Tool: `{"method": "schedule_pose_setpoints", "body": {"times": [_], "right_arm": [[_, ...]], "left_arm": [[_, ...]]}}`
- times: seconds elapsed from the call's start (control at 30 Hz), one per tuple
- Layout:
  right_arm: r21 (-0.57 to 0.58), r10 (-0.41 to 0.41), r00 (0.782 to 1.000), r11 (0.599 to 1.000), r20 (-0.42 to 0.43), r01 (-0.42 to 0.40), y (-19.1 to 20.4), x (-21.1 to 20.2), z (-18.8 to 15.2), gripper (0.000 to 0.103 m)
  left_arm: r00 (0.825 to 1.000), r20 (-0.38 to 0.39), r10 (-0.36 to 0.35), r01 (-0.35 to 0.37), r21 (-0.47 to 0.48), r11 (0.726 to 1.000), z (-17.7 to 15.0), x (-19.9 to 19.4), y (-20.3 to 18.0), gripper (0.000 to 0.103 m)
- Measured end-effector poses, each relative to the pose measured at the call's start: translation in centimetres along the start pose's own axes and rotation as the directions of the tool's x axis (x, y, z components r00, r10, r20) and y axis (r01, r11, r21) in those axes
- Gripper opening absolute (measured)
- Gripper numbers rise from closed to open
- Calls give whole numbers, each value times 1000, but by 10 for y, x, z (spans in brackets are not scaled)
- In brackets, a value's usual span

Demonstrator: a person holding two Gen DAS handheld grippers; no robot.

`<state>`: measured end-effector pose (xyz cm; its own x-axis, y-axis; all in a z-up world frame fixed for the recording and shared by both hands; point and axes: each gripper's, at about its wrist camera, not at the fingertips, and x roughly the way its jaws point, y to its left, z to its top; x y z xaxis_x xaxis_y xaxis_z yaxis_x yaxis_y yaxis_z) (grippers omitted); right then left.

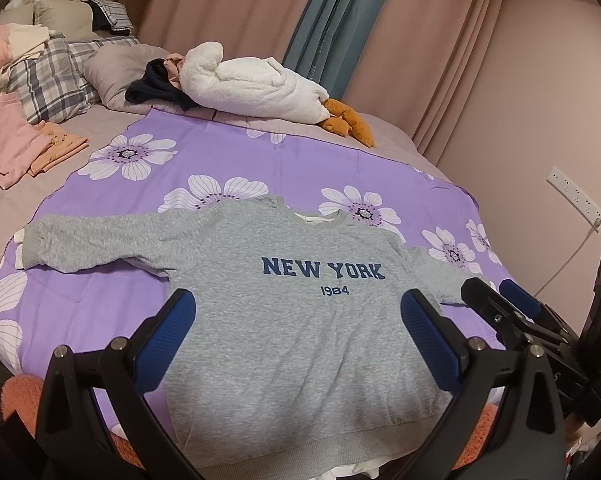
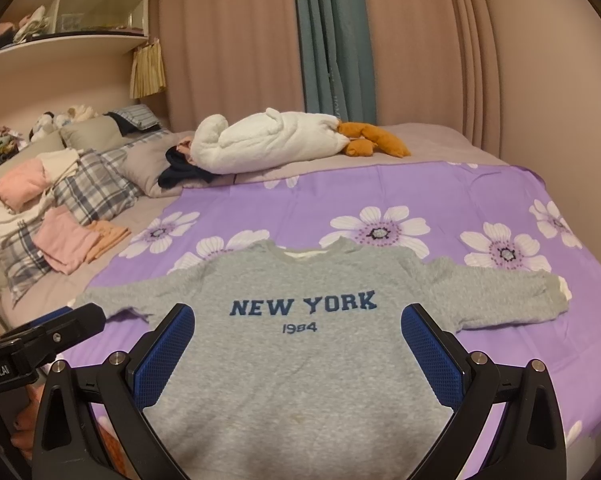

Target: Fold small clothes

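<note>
A bed (image 2: 440, 140) fills both views, its far side bare mauve and its near side covered by a purple sheet (image 1: 228, 160) printed with large white flowers. Flat on that sheet, front up, lies the grey sweatshirt (image 1: 300, 340) with "NEW YORK 1984" in blue across the chest; its sleeves are spread out to either side and its hem lies at the near edge of the bed. Beyond the sheet, a white plush goose (image 2: 268, 144) with orange feet lies on its side, a dark garment (image 1: 156, 88) bunched against it. Plaid pillows (image 1: 48, 76) are piled toward the headboard, and a pink folded garment (image 2: 64, 244) rests beside an orange one (image 2: 108, 238) on the bare bedding, just off the sheet. The left gripper (image 1: 296, 316) hovers over the sweatshirt's lower half, its blue-padded jaws spread wide and holding nothing. The right gripper (image 2: 296, 328) hangs just beside it over the same cloth, jaws equally wide apart and empty
</note>
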<state>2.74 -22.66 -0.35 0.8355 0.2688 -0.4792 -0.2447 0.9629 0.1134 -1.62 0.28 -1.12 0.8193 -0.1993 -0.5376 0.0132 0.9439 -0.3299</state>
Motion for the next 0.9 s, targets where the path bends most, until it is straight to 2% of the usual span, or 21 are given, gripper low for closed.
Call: {"method": "schedule_pose_setpoints", "body": {"times": [0.67, 0.9], "right_arm": [[2, 2, 1000, 1000, -5, -2, 0, 2, -2, 102], [40, 17, 1000, 999, 14, -18, -5, 0, -1, 102]], "left_arm": [[1000, -7, -4, 4, -1, 1000, 0, 1, 1, 103], [999, -32, -5, 5, -5, 1000, -1, 11, 3, 103]]}}
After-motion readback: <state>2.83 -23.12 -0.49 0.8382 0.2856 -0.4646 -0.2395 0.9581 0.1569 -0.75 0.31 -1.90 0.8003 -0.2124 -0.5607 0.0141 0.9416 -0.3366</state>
